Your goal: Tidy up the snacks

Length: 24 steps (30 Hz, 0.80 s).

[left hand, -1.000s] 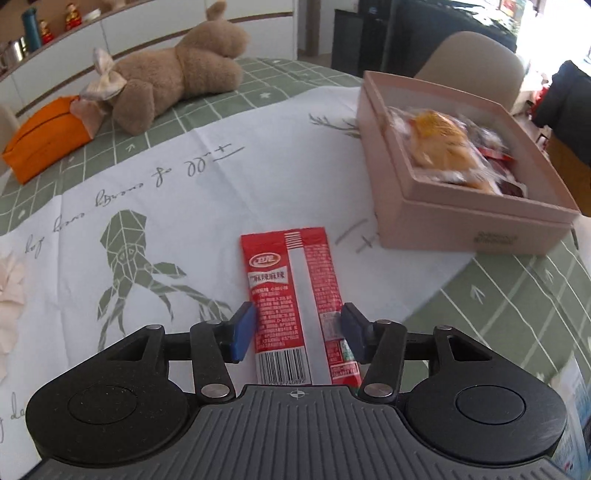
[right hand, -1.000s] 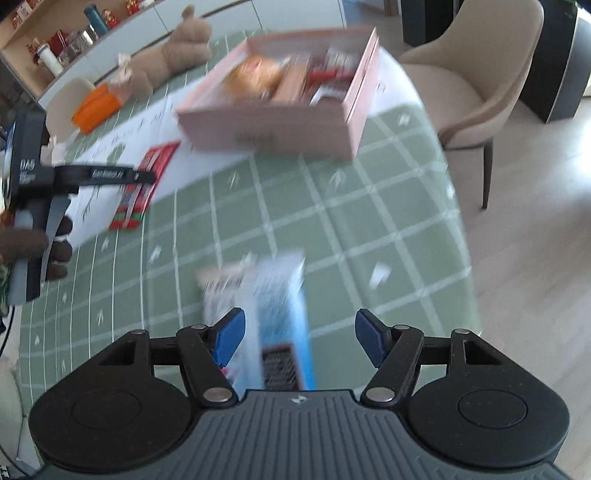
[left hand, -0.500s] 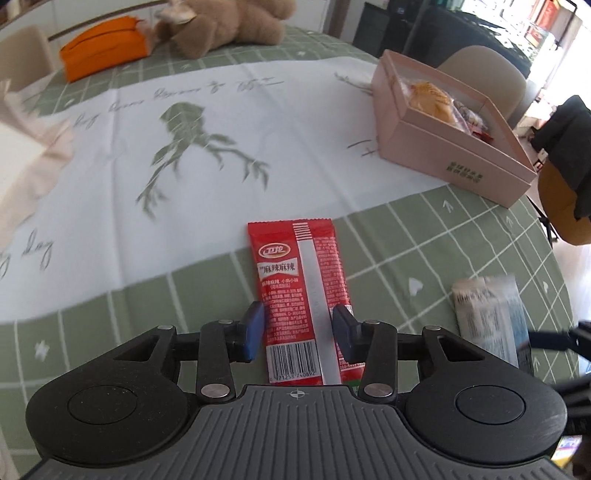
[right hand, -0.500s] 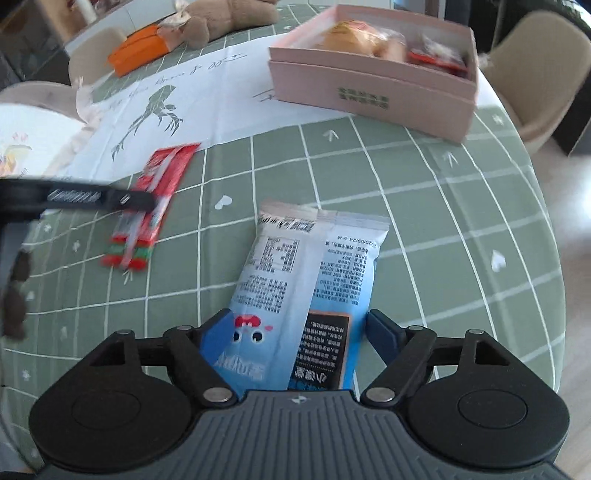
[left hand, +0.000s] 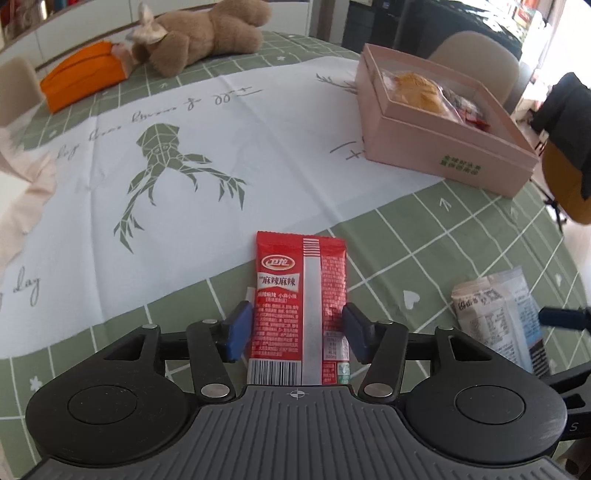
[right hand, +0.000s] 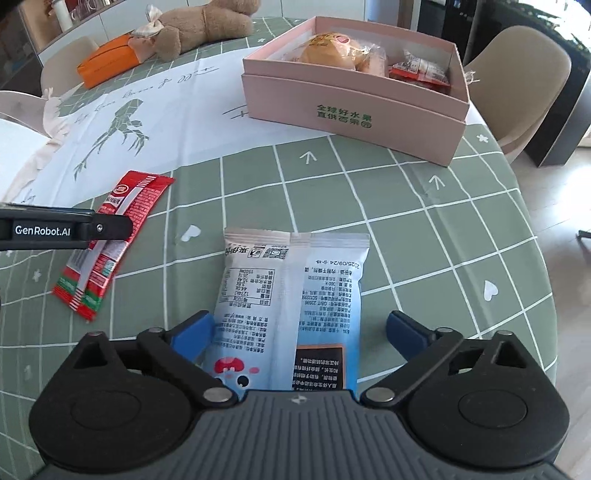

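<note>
A red snack packet (left hand: 299, 295) lies flat on the green checked tablecloth (left hand: 424, 258) between the blue pads (left hand: 240, 330) of my left gripper (left hand: 298, 330). Its jaws are opening and the pads stand just off the packet's long edges. A blue and white snack packet (right hand: 291, 295) lies face down between the fingers of my right gripper (right hand: 301, 332). Those jaws are opening wide, and the right pad (right hand: 406, 332) is well clear of the packet. The open pink box (right hand: 351, 107) behind holds wrapped buns and red packets. The red snack packet (right hand: 122, 218) also shows under the left gripper (right hand: 66, 229).
A white cloth with a deer print (left hand: 184, 155) covers the table's middle. A brown teddy bear (left hand: 207, 33) and an orange pouch (left hand: 81, 77) lie at the far side. A beige chair (right hand: 524, 77) stands past the box. The table edge (right hand: 546, 295) curves close on the right.
The left jaws narrowed round the red packet, then widened again. The right jaws spread much wider round the blue and white packet. Both views shifted across the table.
</note>
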{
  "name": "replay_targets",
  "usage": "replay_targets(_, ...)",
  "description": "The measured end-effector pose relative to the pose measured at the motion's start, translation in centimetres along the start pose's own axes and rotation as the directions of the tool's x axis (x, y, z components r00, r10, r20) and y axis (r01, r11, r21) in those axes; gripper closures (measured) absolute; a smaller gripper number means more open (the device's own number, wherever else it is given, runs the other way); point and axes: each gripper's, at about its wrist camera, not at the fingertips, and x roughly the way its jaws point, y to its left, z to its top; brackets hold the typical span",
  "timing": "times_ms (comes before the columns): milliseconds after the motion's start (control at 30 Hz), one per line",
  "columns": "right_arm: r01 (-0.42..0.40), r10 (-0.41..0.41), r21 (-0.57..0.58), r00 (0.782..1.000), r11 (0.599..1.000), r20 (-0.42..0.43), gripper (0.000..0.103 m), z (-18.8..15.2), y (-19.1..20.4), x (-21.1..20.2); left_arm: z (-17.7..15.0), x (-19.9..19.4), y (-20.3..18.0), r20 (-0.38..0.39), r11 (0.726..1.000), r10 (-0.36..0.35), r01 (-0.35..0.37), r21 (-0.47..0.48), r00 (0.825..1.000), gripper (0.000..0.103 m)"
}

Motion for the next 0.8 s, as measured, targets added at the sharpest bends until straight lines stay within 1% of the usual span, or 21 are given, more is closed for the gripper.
replay_targets(67,0.021,-0.021,-0.009,1.0,1.0,0.019,0.0,-0.3,0.3,0.1,-0.4,-0.2,-0.4,-0.003,1.0,0.005,-0.005,0.03,1.0,0.044)
replay_targets(133,0.033,-0.032,-0.022,0.999,0.999,0.027,0.0,-0.6,0.6,0.0,-1.1,-0.7,-0.5,-0.011,0.999,-0.022,0.023,0.033,1.0,0.044)
replay_targets(233,0.027,-0.026,-0.028,0.999,0.999,0.019,0.0,-0.6,0.5,0.0,-2.3,-1.5,-0.5,-0.025,0.999,-0.042,0.043,0.03,0.999,0.046)
replay_targets(333,0.01,-0.009,-0.06,1.0,0.998,0.02,0.0,-0.8,0.4,-0.1,-3.6,-2.3,-0.8,-0.038,0.998,-0.056,0.057,0.034,0.998,0.046)
replay_targets(467,-0.007,0.01,-0.088,1.0,0.996,0.028,0.0,-1.2,0.3,-0.3,-4.4,-2.8,-1.4,-0.053,0.997,-0.057,0.06,0.053,0.997,0.045)
replay_targets(533,-0.017,0.019,-0.089,1.0,0.996,0.02,0.0,-1.1,0.1,-0.3,-4.2,-2.7,-1.7,-0.061,0.997,-0.06,0.063,0.054,0.996,0.039)
replay_targets(600,-0.012,0.013,-0.078,1.0,0.997,0.018,0.0,-0.8,-0.2,-0.1,-4.0,-2.5,-1.7,-0.068,0.996,-0.081,0.084,0.037,0.994,0.028)
replay_targets(667,0.004,-0.002,-0.054,1.0,0.999,0.029,0.0,-0.2,-0.6,0.3,-4.0,-2.4,-1.7,-0.066,0.995,-0.095,0.097,0.03,0.993,0.024)
replay_targets(733,0.024,-0.023,-0.031,0.999,0.999,0.029,0.002,0.4,-0.8,0.6,-4.1,-2.4,-1.9,-0.059,0.995,-0.093,0.095,0.041,0.994,0.023)
replay_targets(767,0.023,-0.022,-0.032,0.999,0.999,0.032,0.012,0.6,-0.8,0.4,-4.2,-2.4,-2.0,-0.053,0.995,-0.092,0.094,0.044,0.994,0.023)
replay_targets(800,0.015,-0.014,-0.047,0.999,0.999,0.031,0.017,0.8,-0.7,0.1,-4.3,-2.4,-2.0,-0.046,0.995,-0.09,0.092,0.044,0.995,0.023)
